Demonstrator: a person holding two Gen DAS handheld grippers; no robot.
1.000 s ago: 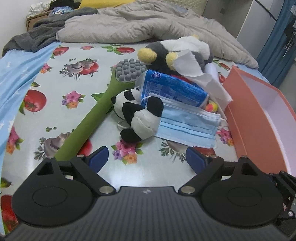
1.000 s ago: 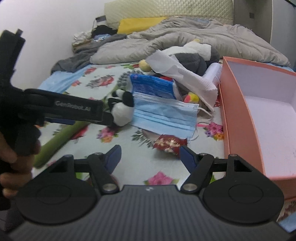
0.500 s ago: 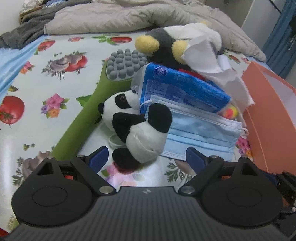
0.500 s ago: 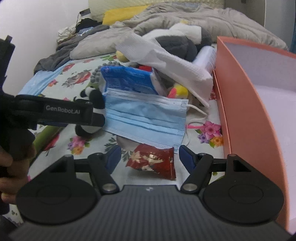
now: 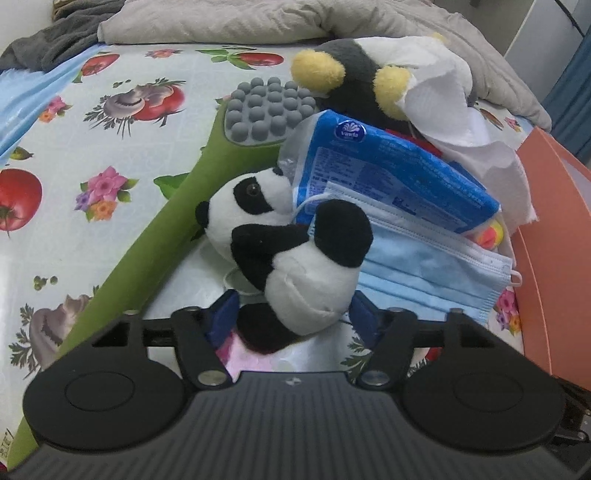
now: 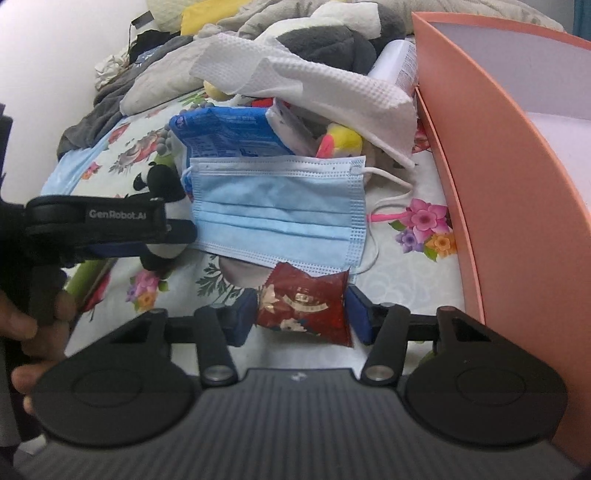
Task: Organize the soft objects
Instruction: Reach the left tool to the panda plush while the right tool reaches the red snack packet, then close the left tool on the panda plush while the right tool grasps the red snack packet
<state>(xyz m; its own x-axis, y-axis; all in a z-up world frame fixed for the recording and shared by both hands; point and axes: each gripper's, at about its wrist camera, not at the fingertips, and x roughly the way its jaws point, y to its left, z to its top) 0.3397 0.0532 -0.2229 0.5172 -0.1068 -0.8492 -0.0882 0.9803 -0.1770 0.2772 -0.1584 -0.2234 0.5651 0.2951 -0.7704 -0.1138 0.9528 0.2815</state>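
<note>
A small panda plush (image 5: 295, 258) lies on the flowered cloth against a blue face mask (image 5: 424, 269) and a blue tissue pack (image 5: 380, 170). My left gripper (image 5: 293, 319) has closed its blue fingers onto the panda's lower body. In the right wrist view a red snack packet (image 6: 304, 304) lies below the mask (image 6: 280, 206), and my right gripper (image 6: 301, 319) has its fingers closed against the packet's sides. A black and yellow plush (image 5: 351, 85) under white paper towel (image 5: 454, 118) lies behind. The salmon box (image 6: 509, 177) stands at the right.
A green massager with a grey studded head (image 5: 269, 110) lies diagonally left of the panda. Grey bedding (image 5: 258, 18) is piled at the back. The left gripper's body and the hand holding it (image 6: 92, 225) fill the left of the right wrist view. A small yellow-pink toy (image 6: 340, 142) lies under the towel.
Both grippers moved forward and closed. The left fingers came in on the panda, the right fingers on the red packet.
</note>
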